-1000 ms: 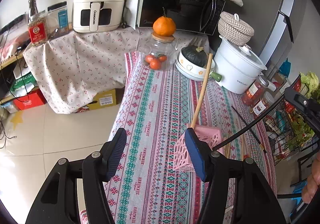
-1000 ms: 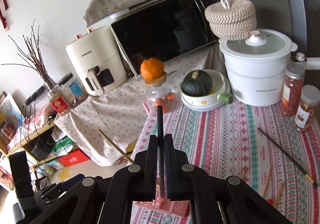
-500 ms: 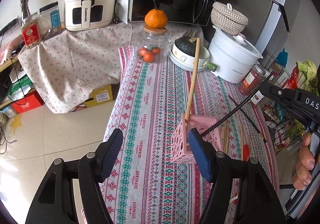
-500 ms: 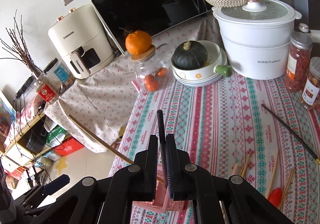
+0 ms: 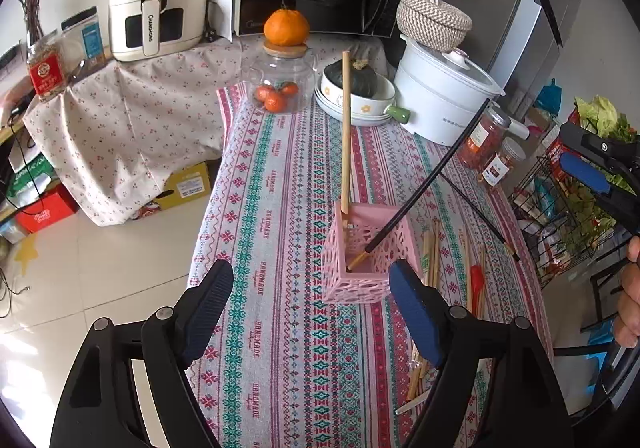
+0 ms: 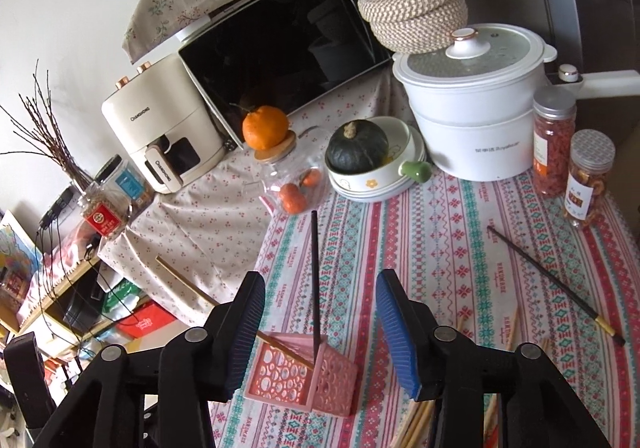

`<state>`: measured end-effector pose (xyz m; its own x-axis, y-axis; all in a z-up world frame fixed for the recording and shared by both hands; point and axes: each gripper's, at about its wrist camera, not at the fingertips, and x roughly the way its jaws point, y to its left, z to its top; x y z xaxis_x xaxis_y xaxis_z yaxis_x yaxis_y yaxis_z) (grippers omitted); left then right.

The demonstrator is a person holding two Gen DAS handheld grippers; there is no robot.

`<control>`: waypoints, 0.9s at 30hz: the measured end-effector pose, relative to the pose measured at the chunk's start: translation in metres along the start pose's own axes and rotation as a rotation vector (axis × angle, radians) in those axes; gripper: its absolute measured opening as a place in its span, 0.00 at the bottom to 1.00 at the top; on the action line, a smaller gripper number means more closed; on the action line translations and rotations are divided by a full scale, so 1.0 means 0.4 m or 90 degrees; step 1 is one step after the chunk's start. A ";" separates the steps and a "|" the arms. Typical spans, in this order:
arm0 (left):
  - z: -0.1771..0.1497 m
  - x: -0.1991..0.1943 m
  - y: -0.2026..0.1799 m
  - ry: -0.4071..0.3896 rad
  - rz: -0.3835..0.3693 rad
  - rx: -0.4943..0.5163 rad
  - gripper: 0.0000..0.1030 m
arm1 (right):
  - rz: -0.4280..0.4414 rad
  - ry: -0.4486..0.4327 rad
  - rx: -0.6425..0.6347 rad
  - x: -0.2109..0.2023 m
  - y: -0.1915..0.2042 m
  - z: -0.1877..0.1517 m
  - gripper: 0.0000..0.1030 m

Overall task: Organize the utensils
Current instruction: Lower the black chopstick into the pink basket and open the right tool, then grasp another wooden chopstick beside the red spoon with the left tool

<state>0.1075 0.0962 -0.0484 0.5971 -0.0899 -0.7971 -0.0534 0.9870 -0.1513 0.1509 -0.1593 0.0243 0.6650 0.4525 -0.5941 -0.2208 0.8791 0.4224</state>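
A pink lattice holder (image 5: 368,252) stands on the patterned tablecloth; it also shows in the right wrist view (image 6: 308,376). A wooden chopstick (image 5: 345,132) and a black chopstick (image 5: 428,180) stand in it, also seen in the right wrist view as the wooden one (image 6: 192,288) and the black one (image 6: 314,276). My left gripper (image 5: 310,312) is open and empty just in front of the holder. My right gripper (image 6: 320,332) is open above the holder, with the black chopstick free between its fingers. Another black chopstick (image 6: 556,284) and several wooden chopsticks (image 5: 430,256) lie on the cloth.
At the table's far end stand a glass jar with oranges (image 5: 282,84), a bowl with a squash (image 5: 356,92), a white pot (image 5: 444,104) and two snack jars (image 6: 588,176). A wire rack (image 5: 560,208) is at the right. The floor drops off at the left table edge.
My right gripper opened and let go of the black chopstick, which now stands in the pink holder. The left gripper drew back a little.
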 end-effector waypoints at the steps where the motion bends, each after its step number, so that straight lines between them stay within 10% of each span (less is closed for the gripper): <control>1: -0.006 -0.002 -0.006 0.004 -0.005 0.008 0.81 | -0.006 0.003 -0.002 -0.011 -0.008 -0.005 0.60; 27: -0.190 0.098 -0.407 0.137 -0.097 0.231 0.78 | -0.221 0.186 0.067 -0.114 -0.414 -0.210 0.80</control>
<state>0.0787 -0.0780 -0.0997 0.3939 -0.2252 -0.8911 0.3293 0.9397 -0.0919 0.0972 -0.3130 -0.0759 0.4541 0.1705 -0.8745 0.0628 0.9730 0.2223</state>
